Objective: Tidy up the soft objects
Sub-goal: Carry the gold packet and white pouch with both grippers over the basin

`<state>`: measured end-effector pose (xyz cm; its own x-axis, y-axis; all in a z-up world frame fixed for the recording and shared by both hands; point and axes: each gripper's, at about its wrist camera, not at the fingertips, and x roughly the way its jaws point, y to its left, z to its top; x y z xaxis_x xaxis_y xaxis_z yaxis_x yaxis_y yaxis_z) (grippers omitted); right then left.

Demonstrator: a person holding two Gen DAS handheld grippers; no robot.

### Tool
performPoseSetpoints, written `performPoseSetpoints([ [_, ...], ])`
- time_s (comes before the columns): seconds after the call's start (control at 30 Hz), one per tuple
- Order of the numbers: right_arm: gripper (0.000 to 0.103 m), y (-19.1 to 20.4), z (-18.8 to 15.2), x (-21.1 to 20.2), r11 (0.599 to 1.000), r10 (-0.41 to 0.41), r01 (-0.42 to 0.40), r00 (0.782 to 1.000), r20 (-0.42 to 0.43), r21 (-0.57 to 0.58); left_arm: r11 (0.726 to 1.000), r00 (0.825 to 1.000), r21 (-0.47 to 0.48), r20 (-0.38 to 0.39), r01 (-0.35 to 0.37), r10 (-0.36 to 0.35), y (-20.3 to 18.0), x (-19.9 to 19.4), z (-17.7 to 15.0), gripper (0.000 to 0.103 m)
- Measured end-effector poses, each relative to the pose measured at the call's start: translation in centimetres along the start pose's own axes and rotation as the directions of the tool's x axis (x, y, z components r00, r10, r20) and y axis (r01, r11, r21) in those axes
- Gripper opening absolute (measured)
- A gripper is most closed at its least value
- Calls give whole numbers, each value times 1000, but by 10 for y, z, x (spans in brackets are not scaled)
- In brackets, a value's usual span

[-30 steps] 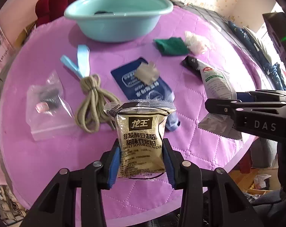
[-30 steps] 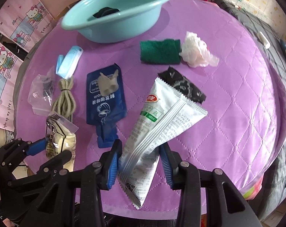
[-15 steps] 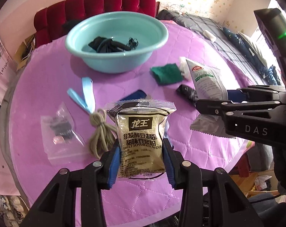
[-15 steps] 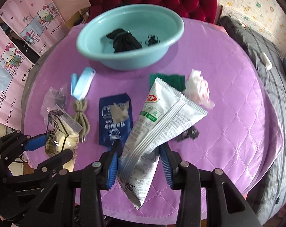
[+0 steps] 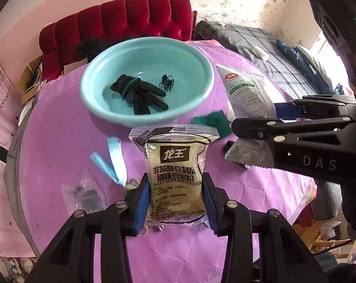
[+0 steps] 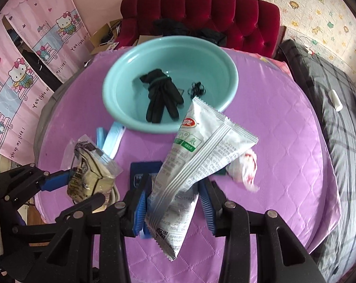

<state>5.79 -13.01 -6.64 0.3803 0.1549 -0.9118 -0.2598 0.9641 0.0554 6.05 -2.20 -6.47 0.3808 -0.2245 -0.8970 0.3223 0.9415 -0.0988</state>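
My left gripper [image 5: 176,202] is shut on a tan soymilk powder packet [image 5: 175,172] and holds it above the purple table, short of the teal basin [image 5: 102,108]. My right gripper [image 6: 173,202] is shut on a long silver-white packet [image 6: 196,160], raised and pointing toward the basin [image 6: 229,94]. The basin holds a black glove bundle [image 6: 161,99] and black hair ties [image 6: 196,90]. The left gripper and its packet [image 6: 88,172] show at the left of the right wrist view; the right gripper's packet [image 5: 246,94] shows at the right of the left wrist view.
On the purple quilted table [image 5: 60,141] lie a blue face mask [image 5: 112,158], a clear bag [image 5: 86,193], a green cloth [image 5: 210,122], a navy pouch [image 6: 140,172] and a white crumpled wad [image 6: 243,167]. A red sofa [image 6: 201,9] stands behind; a bed [image 6: 331,99] lies right.
Both grippers have risen and moved toward the basin with their packets held. The basin's inside now shows, and the table items sit lower in view.
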Motion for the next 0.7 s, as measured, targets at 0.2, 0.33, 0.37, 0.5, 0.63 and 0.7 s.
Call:
performPoseSetpoints([
  [0.2,44,-4,31,6,1000,8,-8,1000,11,-15,1000,1000,1,6,-12,12,13,7,28,46],
  [0.33,44,-7,52,10,1000,16,-15,1000,22,-27,1000,1000,4,8,-24,24,21,14,45,46],
  [0.37,44,-7,55,11,999,17,-16,1000,23,-29,1000,1000,1,8,-23,23,23,17,50,46],
  [0.5,44,-10,77,20,999,18,-17,1000,26,-44,1000,999,2,8,-31,31,31,27,67,46],
  [0.63,44,-15,100,31,999,30,-30,999,26,-38,999,999,-2,8,-41,41,41,39,85,46],
  [0.7,44,-17,109,36,999,35,-34,999,29,-35,999,999,-6,1,-48,48,46,46,93,46],
])
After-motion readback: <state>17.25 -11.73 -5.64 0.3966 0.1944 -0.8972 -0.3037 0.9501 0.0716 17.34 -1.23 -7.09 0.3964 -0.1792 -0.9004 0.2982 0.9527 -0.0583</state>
